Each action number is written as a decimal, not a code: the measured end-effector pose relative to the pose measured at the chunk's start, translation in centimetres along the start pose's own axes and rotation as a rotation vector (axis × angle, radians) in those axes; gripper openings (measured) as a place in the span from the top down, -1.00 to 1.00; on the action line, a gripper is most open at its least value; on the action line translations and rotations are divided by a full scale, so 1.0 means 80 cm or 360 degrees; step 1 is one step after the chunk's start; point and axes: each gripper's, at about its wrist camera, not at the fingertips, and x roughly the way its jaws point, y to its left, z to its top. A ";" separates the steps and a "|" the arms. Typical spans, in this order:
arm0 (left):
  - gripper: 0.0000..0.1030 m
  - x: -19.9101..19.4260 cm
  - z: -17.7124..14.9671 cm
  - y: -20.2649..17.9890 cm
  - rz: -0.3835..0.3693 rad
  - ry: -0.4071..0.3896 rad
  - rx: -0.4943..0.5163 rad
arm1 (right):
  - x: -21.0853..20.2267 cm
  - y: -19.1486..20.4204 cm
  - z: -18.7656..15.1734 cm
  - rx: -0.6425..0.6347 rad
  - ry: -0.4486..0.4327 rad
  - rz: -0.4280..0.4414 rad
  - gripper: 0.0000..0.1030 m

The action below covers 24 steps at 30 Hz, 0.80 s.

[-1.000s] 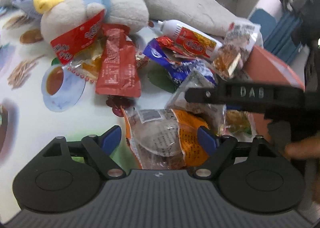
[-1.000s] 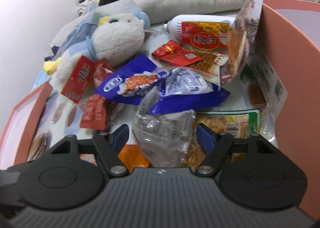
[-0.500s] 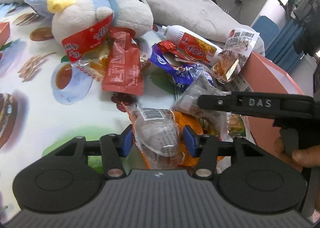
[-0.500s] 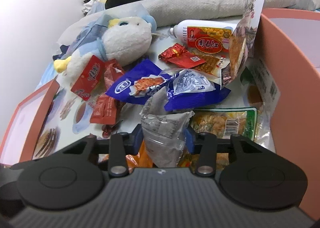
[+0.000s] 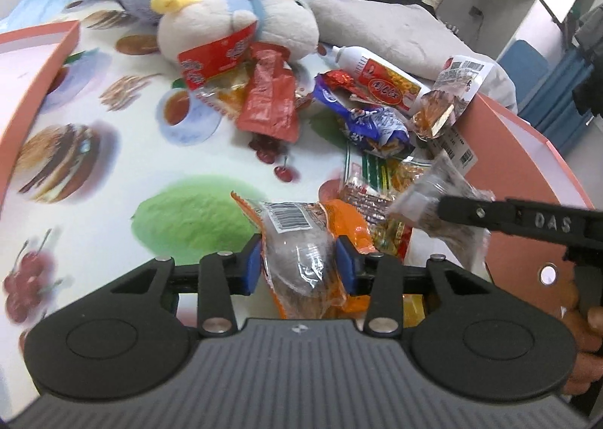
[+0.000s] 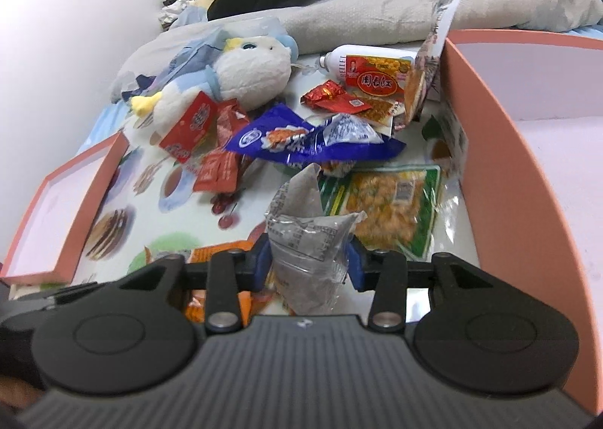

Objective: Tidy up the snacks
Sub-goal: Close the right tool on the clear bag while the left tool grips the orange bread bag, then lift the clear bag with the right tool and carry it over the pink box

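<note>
While level, both hand-held grippers (image 5: 299,266) (image 6: 308,266) clamped.

Orange packet's (image 5: 341,219) lower end behind fingers (image 5: 251,266)

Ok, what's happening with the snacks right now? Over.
Left gripper shut on orange packet. Right gripper shut on clear packet. Pink box beside it. Snack pile ahead.
</note>
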 end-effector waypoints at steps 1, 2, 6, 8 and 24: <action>0.12 -0.005 -0.003 0.000 0.0005 -0.0002 -0.0004 | -0.006 0.002 -0.004 -0.0009 0.0005 -0.0017 0.15; 0.12 -0.010 -0.005 0.000 0.0019 -0.0003 -0.0007 | -0.010 0.003 -0.008 -0.0015 0.0007 -0.0028 0.15; 0.13 -0.026 -0.020 0.000 0.0064 0.0014 -0.0085 | -0.027 0.008 -0.026 -0.0030 0.0018 -0.0077 0.15; 0.13 -0.034 -0.027 -0.002 0.0081 0.0025 -0.0102 | -0.037 0.011 -0.036 -0.0041 0.0009 -0.0105 0.15; 0.15 -0.073 -0.015 -0.043 -0.0028 0.0039 -0.0025 | -0.084 0.011 -0.061 -0.0054 -0.0008 -0.0221 0.15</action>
